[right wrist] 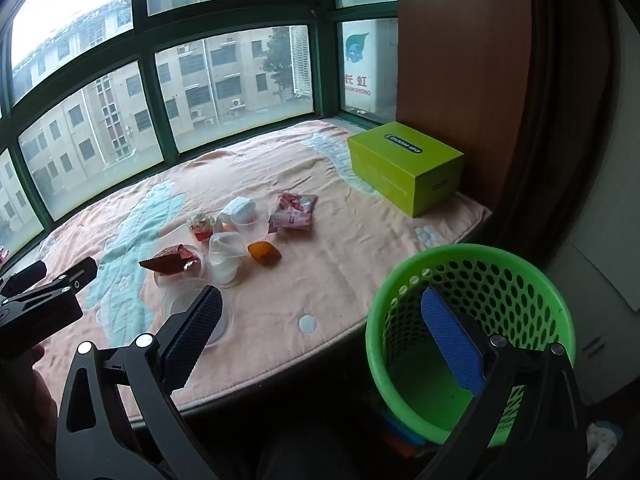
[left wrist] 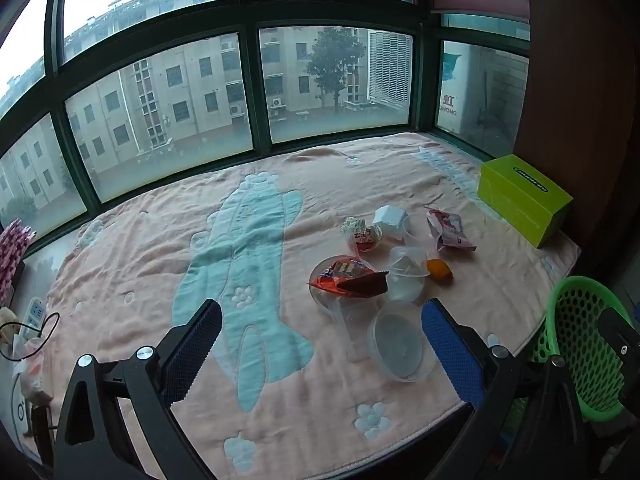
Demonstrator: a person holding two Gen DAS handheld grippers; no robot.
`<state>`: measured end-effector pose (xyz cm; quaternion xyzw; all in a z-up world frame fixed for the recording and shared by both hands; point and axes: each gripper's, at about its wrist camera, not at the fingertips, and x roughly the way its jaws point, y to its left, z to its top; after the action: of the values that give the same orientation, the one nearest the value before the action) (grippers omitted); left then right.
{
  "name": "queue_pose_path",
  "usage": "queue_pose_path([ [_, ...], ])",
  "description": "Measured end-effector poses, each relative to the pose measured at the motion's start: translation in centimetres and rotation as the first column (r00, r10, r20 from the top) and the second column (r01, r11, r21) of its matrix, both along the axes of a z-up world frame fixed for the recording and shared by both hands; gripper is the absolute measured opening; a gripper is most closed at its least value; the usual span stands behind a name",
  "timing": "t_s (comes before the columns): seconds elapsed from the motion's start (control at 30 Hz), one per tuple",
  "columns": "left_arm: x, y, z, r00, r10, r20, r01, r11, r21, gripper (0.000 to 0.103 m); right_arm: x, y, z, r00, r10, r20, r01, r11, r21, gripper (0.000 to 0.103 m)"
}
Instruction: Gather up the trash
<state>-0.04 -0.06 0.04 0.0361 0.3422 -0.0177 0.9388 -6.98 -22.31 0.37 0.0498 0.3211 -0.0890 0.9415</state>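
Trash lies in a cluster on the pink blanket (left wrist: 132, 248): a red snack wrapper (left wrist: 348, 278) in a clear bowl, a clear lid (left wrist: 400, 346), a clear cup (left wrist: 406, 276), an orange peel (left wrist: 439, 270), a pink wrapper (left wrist: 450, 230), white tissue (left wrist: 390, 220) and a small crumpled wrapper (left wrist: 362, 232). My left gripper (left wrist: 320, 344) is open and empty, just short of the lid. My right gripper (right wrist: 320, 336) is open and empty, beside the green mesh basket (right wrist: 472, 332), which stands off the ledge's edge. The wrapper (right wrist: 172, 260), cup (right wrist: 228, 258) and peel (right wrist: 264, 253) also show there.
A lime-green box (left wrist: 524, 198) sits at the back right by a wooden panel. Windows bound the far side. A power strip and cable (left wrist: 34, 320) lie at the left edge. The left gripper (right wrist: 44, 300) shows at the left of the right wrist view.
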Motion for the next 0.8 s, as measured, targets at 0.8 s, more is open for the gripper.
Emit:
queue_pose_path([
  [0.8,0.06,-0.37,-0.05,1.0,0.001,-0.009,-0.001,1.0,-0.013,0.097,0.06,-0.2,-0.19,1.0,-0.002,-0.004,0.002,1.0,0.015,0.098],
])
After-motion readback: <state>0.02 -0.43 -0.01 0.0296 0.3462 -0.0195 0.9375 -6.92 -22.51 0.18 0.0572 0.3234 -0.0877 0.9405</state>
